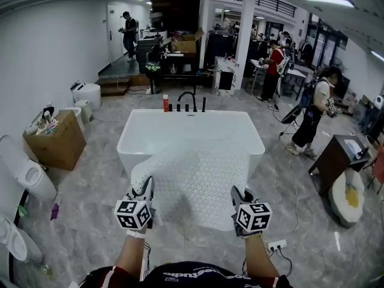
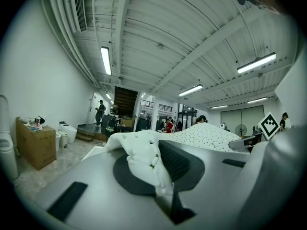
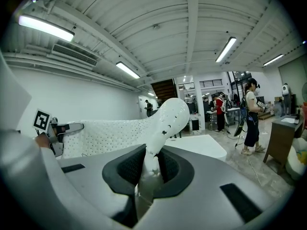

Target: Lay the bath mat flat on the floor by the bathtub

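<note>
Your left gripper (image 2: 162, 183) is clamped on a corner of the mat (image 1: 192, 182). The white, knobbly sheet bunches up between the jaws and folds over them. Your right gripper (image 3: 145, 178) is clamped on the other near corner, with the sheet rising from its jaws in a rolled-over flap. Neither has a free jaw; both are full of mat.

In the head view the two grippers sit side by side at about the same height, with the mat's near edge stretched between them. From that edge the mat runs straight away from you toward the tub (image 1: 135, 138). Its far part lies over the tub's near rim, so the sheet is up in the air and on the tub, not on the floor (image 1: 90, 221).

So the mat lies ahead of both grippers, with the held edge running across you, parallel to the tub's near side. Neither hand is nearer; they share the load evenly. The landing place is the bare marble strip below your grippers, between you and the tub.

I judge that the far part must first come clear of the rim. After that, both corners need to go down together and level. If one hand leads, the sheet will likely skew or fold under itself.

A socket strip (image 1: 276, 245) with its cable lies on the floor just right of your right gripper. Keep that corner off it.
</note>
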Motion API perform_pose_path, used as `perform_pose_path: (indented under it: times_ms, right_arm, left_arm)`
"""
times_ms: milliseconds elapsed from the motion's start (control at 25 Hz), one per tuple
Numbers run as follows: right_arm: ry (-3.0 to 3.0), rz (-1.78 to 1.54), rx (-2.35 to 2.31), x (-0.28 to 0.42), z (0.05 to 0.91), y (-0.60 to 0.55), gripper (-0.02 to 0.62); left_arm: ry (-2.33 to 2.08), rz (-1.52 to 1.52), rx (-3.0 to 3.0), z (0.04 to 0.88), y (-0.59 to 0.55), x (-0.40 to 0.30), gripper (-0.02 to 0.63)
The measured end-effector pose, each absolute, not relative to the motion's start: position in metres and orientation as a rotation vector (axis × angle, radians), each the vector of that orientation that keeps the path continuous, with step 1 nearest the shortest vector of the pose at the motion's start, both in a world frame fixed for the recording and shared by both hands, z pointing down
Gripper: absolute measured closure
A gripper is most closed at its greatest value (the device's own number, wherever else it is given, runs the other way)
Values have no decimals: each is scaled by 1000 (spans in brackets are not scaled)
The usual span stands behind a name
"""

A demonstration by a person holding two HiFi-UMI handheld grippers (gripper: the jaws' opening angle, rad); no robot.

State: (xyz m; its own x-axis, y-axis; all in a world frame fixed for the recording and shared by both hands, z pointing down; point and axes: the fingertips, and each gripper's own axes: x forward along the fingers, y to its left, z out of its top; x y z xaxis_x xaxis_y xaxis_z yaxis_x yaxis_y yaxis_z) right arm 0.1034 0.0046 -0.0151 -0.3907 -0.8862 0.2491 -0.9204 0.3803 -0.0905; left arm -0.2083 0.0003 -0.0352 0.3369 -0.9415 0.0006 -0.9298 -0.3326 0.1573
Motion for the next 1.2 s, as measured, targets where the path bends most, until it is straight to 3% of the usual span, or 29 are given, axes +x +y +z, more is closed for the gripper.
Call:
perform_pose_path:
  times_ms: [1200]
  right_arm:
    - [-2392, 302, 1634, 35, -2, -29, 548]
  left_arm:
    - [-1648, -198, 2441, -4, -55, -265, 568]
